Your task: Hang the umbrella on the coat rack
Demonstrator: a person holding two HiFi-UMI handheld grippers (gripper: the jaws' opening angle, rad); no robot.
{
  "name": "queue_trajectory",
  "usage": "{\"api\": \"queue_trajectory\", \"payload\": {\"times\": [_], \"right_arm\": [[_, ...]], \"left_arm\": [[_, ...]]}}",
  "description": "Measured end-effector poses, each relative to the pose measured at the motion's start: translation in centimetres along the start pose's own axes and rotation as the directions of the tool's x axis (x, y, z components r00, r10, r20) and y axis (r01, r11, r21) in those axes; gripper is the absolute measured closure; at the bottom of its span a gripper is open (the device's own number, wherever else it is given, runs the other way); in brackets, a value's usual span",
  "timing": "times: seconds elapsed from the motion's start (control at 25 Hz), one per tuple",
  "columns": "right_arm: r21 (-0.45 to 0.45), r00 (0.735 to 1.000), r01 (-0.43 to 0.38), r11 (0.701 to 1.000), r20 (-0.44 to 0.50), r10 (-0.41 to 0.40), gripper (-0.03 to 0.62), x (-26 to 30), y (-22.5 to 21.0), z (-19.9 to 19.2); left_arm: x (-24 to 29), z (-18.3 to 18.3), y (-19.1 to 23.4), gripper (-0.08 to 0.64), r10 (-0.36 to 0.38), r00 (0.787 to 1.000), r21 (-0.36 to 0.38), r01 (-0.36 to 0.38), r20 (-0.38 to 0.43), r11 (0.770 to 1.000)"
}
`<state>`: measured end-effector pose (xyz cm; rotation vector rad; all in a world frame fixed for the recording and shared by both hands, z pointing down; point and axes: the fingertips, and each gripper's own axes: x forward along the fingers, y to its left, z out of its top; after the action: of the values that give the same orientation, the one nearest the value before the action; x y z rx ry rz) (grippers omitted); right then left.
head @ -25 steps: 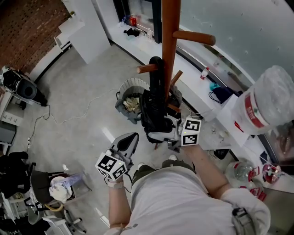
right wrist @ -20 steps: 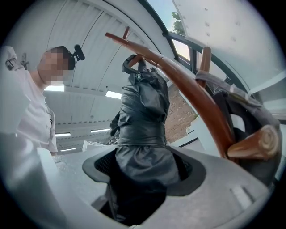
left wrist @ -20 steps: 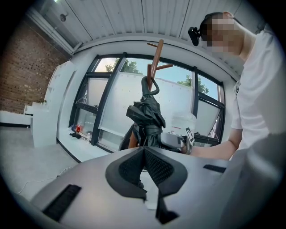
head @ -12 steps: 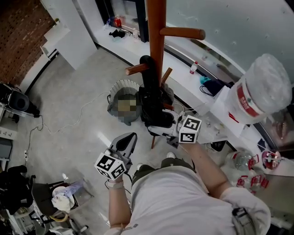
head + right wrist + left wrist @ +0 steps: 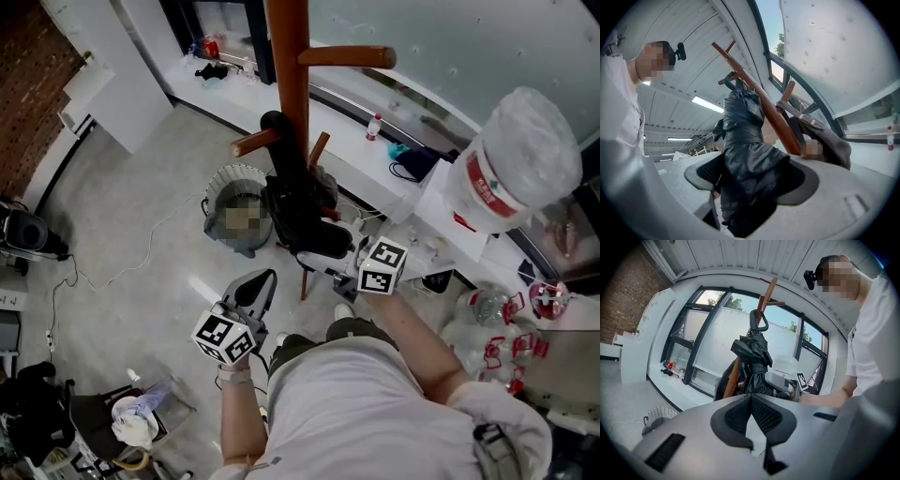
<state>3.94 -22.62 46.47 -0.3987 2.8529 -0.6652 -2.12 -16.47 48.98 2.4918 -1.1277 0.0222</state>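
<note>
one black folded umbrella (image 5: 298, 208) is hanging beside the single brown pole of the coat rack (image 5: 289, 66) in the upper middle of the head view. its curved handle is sitting over the short peg that is pointing left. three pegs are showing on the pole there: one long peg sticking out to the upper right, the short one carrying the handle, and one small peg angling up just right of the pole.

two grippers are in view, each wearing one marker cube. the right gripper (image 5: 330, 262) is reaching in from the lower right at the bottom of the umbrella. in the right gripper view its jaws are standing wide, have just been opening, and the bunched black fabric (image 5: 740, 140) is lying between them without being squeezed. the left gripper (image 5: 264, 279) is hovering at lower left of centre, well apart from the umbrella, and in the left gripper view its two pads (image 5: 761, 411) are meeting with nothing between them.

one round waste basket (image 5: 217, 184) is standing on the floor left of the rack, and one large upturned water jug (image 5: 516, 169) is filling the right side.
</note>
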Motion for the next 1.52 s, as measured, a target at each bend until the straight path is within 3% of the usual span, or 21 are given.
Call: {"api": "queue_trajectory", "payload": {"times": [0.36, 0.72, 1.0, 1.2, 1.52], "right_arm": [[0.066, 0.992, 0.105, 0.992, 0.056, -0.109, 0.249, -1.9, -0.9, -0.3], [0.107, 0.975, 0.222, 0.969, 0.0, -0.223, 0.249, -5.9, -1.9, -3.6], [0.132, 0.963, 0.268, 0.954, -0.018, -0.268, 0.249, -8.6, -1.6, -5.2], [0.096, 0.975, 0.223, 0.97, -0.036, -0.221, 0.256, -8.2, -0.2, -5.2], [0.046, 0.996, 0.046, 0.998, -0.078, -0.042, 0.364, -3.8, 4.0, -4.8]], "left_arm": [[1.2, -0.8, -0.7, 0.56, -0.061, 0.998, -0.009, 0.061, -0.025, 0.998], [2.1, -1.5, -1.3, 0.56, -0.093, 0.995, -0.02, 0.093, -0.043, 0.996], [2.2, -2.6, -1.5, 0.56, -0.086, 0.995, -0.032, 0.085, -0.053, 0.996], [1.3, -2.7, -1.4, 0.56, -0.056, 0.998, -0.035, 0.054, -0.043, 0.998], [-1.7, -2.6, -0.7, 0.56, 0.051, 0.999, -0.028, -0.051, 0.005, 0.998]]}}
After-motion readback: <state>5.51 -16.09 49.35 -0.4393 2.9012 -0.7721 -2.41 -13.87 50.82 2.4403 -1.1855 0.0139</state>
